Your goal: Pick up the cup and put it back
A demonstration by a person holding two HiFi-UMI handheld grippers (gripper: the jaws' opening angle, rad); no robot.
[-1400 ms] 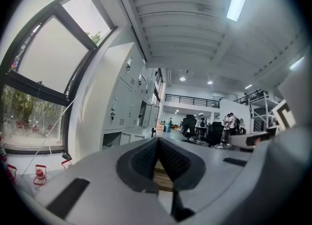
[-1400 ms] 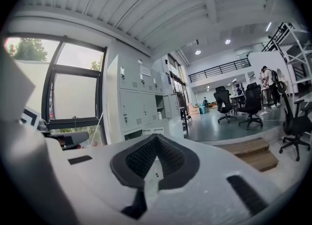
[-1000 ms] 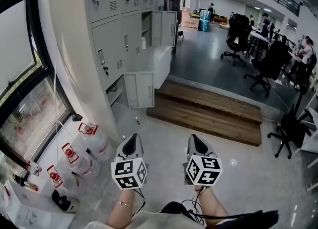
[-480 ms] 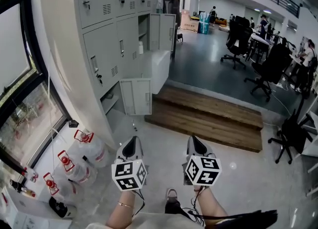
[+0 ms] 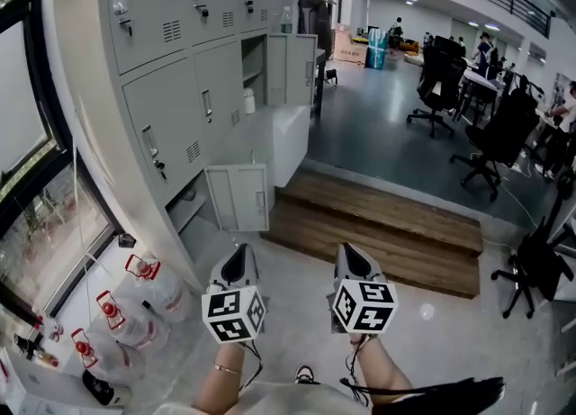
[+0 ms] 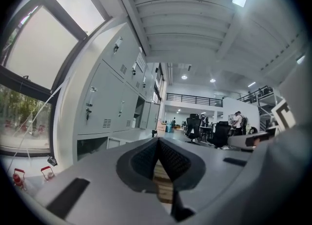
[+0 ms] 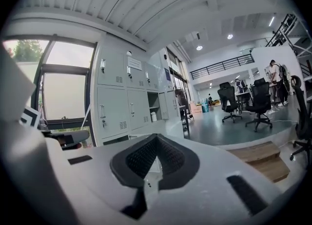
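Observation:
A small white cup (image 5: 248,101) stands in an open compartment of the grey lockers (image 5: 171,89), well ahead and to the left of both grippers. In the right gripper view the cup (image 7: 153,116) shows far off in that same open compartment. My left gripper (image 5: 237,257) and right gripper (image 5: 354,254) are held side by side at about waist height and point level toward the lockers and the wooden step. In its own view the left gripper (image 6: 158,141) has its pads together with nothing between them. The right gripper (image 7: 156,138) is likewise shut and empty.
Several water bottles with red caps (image 5: 135,319) stand on the floor at the left by the window. A low locker door (image 5: 238,197) hangs open. A wooden step (image 5: 387,224) leads up to an office floor with black chairs (image 5: 499,134) and people at the back.
Both grippers have been carried forward toward the lockers and the step, which now look nearer and larger. Their jaws stay shut and empty.

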